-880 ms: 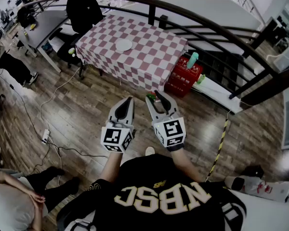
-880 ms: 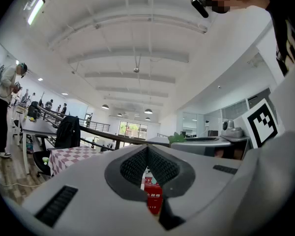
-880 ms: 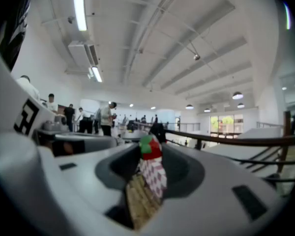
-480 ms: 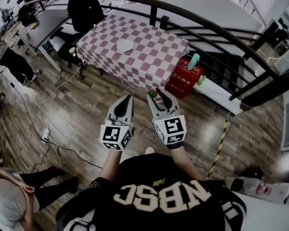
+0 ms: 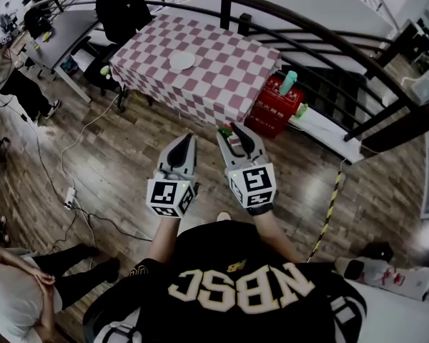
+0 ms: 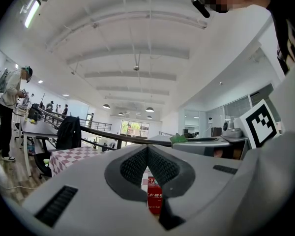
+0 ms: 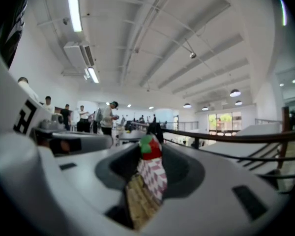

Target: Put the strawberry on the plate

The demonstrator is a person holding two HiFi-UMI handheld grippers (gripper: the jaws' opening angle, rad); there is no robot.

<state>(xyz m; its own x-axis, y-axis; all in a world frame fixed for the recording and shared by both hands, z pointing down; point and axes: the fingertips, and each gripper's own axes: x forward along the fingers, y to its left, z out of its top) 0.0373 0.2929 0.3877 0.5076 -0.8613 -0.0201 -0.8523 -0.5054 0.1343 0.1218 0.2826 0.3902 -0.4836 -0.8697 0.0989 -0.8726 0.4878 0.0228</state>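
Note:
A white plate (image 5: 182, 61) lies on a table with a red-and-white checked cloth (image 5: 222, 77), well ahead of both grippers. My right gripper (image 5: 229, 130) is held in the air over the wooden floor, shut on a red strawberry (image 5: 227, 128) with a green top. In the right gripper view the strawberry (image 7: 150, 147) sits pinched between the jaw tips of the right gripper (image 7: 150, 155). My left gripper (image 5: 188, 138) hangs beside it, shut and holding nothing; the left gripper view shows its pads (image 6: 137, 163) meeting.
A black office chair (image 5: 121, 6) stands at the table's far left corner. A black railing (image 5: 307, 38) curves behind the table. A red box (image 5: 273, 109) with a teal bottle (image 5: 289, 84) sits right of the table. Cables (image 5: 71, 191) cross the floor; a seated person (image 5: 14, 299) is at lower left.
Both grippers have moved forward together toward the checked table, which now sits nearer in the head view. The strawberry stays pinched in the right gripper.

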